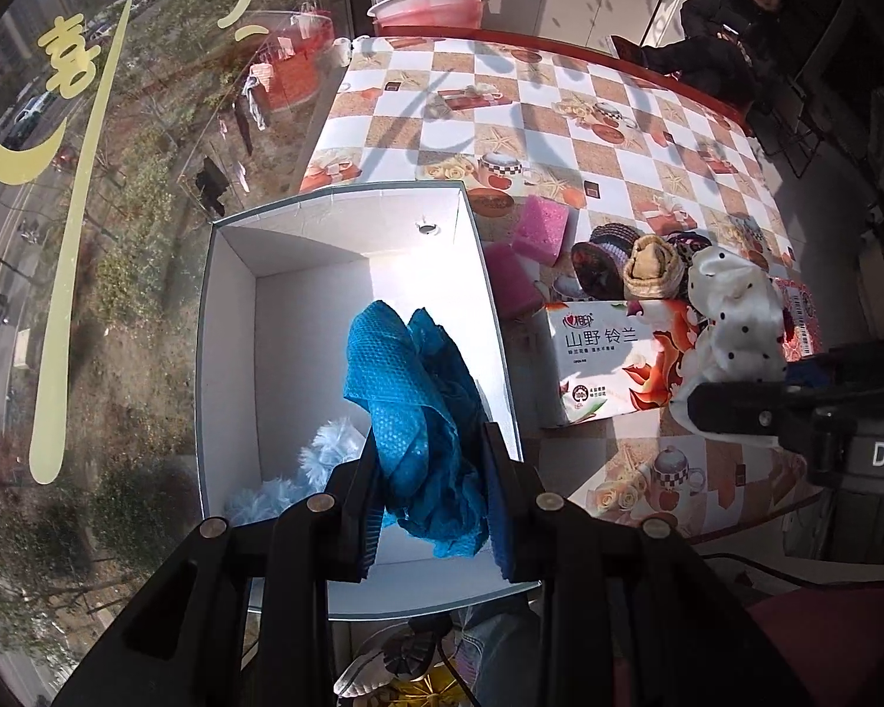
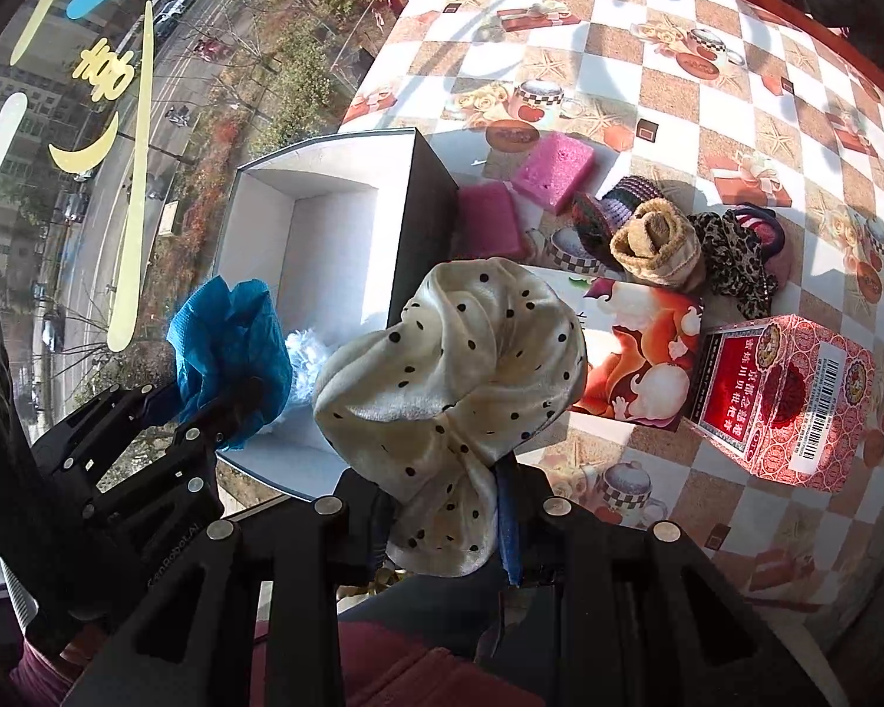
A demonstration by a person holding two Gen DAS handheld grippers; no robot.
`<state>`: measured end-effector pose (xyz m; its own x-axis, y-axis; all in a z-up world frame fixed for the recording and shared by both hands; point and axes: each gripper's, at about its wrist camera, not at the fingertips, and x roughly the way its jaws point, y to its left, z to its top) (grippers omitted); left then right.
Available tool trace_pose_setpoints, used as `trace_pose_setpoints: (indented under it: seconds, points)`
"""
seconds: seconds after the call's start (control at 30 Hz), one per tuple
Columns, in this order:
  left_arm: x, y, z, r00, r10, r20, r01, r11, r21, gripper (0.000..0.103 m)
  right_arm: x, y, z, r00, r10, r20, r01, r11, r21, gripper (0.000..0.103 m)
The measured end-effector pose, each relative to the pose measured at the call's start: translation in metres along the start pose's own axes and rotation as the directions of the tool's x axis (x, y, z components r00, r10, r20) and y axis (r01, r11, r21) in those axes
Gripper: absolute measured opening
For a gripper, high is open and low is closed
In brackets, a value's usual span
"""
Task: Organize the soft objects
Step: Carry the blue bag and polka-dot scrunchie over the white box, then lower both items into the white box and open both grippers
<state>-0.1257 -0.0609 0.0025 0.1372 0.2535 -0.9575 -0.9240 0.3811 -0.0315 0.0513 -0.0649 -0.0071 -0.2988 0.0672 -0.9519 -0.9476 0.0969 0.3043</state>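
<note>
The left gripper points steeply down over the open white box, and its jaws are pressed on a blue cloth. The cloth hangs bunched between the pads, above the near part of the box. Under it, on the box floor near the near wall, lies a pale blue fluffy thing.

The right gripper also points down, and its jaws pinch a cream cloth with black dots. This cloth puffs up in front of the fingers and hangs above the near right corner of the box, partly over the box rim and partly over the tissue pack.

The box stands at the left edge of the table, beside the window. Just to the right of the box lie two pink sponges, one touching the box wall. Further right, near the middle of the table, there is a small heap: a dark knitted piece, a tan fuzzy sock and a leopard scrunchie, all touching each other. The tissue pack lies in front of this heap, and a red carton stands just beside it at the near right edge. At the far edge of the table stands a pink basin, and a person sits beyond the far right corner.
</note>
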Motion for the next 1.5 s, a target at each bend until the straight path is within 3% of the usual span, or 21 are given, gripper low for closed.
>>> trace_pose_setpoints:
  seconds: [1.5]
  points:
    - [0.009,0.039,-0.002,1.0,0.025,-0.019,-0.027,0.993,-0.117,0.032,0.021,0.043,0.02,0.999,-0.013,-0.049,0.006,0.991,-0.136,0.03]
